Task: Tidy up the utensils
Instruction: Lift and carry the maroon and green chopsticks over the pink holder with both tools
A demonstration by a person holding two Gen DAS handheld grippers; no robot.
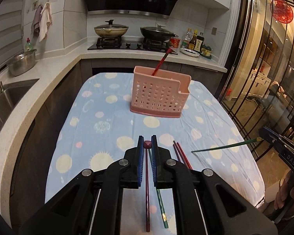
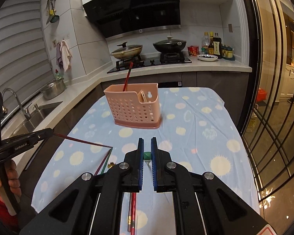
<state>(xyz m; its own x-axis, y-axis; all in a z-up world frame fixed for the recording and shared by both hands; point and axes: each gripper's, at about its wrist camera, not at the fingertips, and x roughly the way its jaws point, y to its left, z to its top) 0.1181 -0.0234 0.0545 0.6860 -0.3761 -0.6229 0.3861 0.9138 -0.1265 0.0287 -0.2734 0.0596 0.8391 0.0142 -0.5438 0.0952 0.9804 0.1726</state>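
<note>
Recorder: Nearest the lens, the left gripper [image 1: 147, 140] is seen nearly closed, its blue pads [image 1: 140, 148] pinching the capped thick end of a maroon chopstick [image 1: 147, 144]. The shaft is seen trailing down beneath the gripper body.

Checker: Right gripper [image 2: 147, 143]?

Recorder: Likewise narrowed to a slit, clamped on the thick end of a green chopstick [image 2: 147, 155]. From the left wrist its shaft is seen slanting towards the table's middle.

Checker: Where is the target?

Recorder: A pink perforated holder [image 1: 158, 96] is stood upright on the spotted tablecloth [image 1: 100, 105], well ahead of both grippers. One red chopstick [image 1: 160, 62] is already leaned inside its large compartment. Loose chopsticks [image 1: 181, 154] are left lying on the cloth near the grippers.

Checker: Step in hand?

Recorder: Judged as carry: one chopstick is held per gripper, neither yet over the holder. Next, each tip must be brought above the large compartment, the shaft tilted towards upright, and the grip released only once the tip is inside. Collision with the leaning red chopstick is noted as a risk.

Checker: Legible writing?

Recorder: "GenRobot.AI" is read on the left gripper's arm, "DAS" on the right gripper's body, and "19" on the range hood [image 2: 131, 7]. Bottle labels by the stove cannot be read.
</note>
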